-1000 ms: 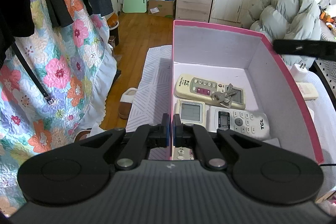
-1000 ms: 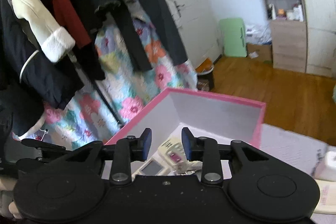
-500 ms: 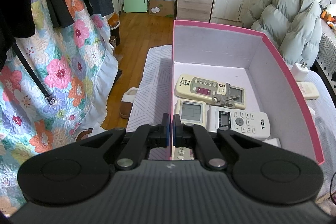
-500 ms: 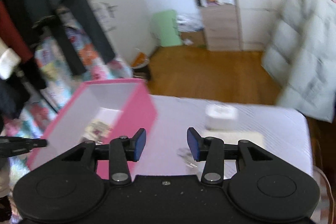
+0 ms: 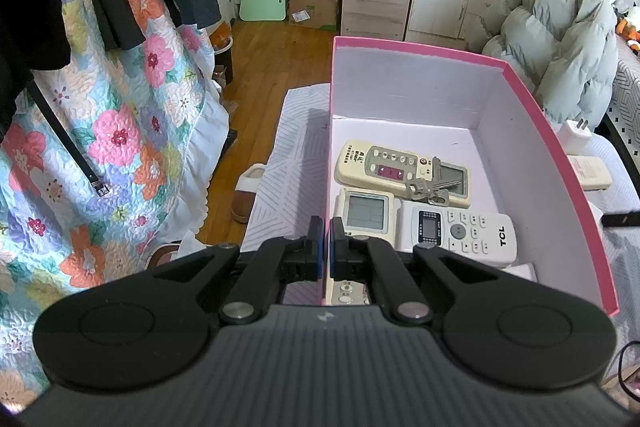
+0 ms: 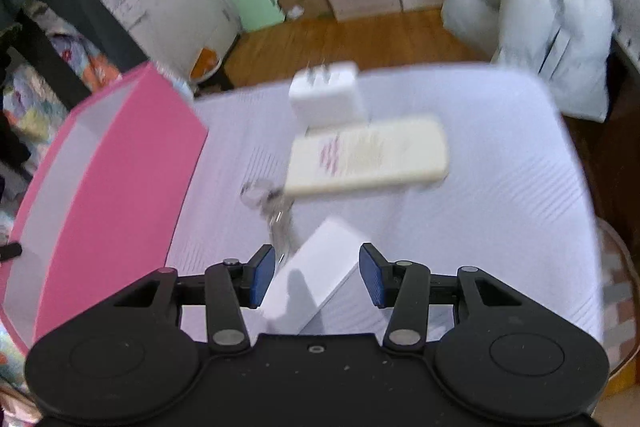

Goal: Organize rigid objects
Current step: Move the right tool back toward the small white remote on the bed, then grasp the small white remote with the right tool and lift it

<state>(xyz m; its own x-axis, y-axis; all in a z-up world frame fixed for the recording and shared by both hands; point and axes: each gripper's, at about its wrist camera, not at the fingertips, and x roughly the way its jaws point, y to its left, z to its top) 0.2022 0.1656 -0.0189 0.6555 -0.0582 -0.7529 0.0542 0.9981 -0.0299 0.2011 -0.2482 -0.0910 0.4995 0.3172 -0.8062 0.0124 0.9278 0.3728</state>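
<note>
White card is what we are after next: a small white box [image 6: 316, 275] lies on the pale striped cover [image 6: 500, 187], near us, just beyond the open pads of our right gripper [image 6: 318, 277], which have just been opening and press on nothing. A second ago this gripper looked into the pink box [image 6: 120, 163]; now it has swung right and down over the loose things, so we judge the last drop finished and a new pick beginning. Beyond the white box lie a bunch of keys [image 6: 272, 203], then a cream remote [image 6: 366, 157], and farthest a white charger plug [image 6: 326, 95], all blurred.

Our left gripper [image 5: 326, 247] stays closed with nothing between its pads, at the near left wall of the pink box. Inside it rest three remotes [image 5: 400, 171] with a second set of keys [image 5: 430, 185] on top of them.

Four things, by our count, are not yet in the box.
</note>
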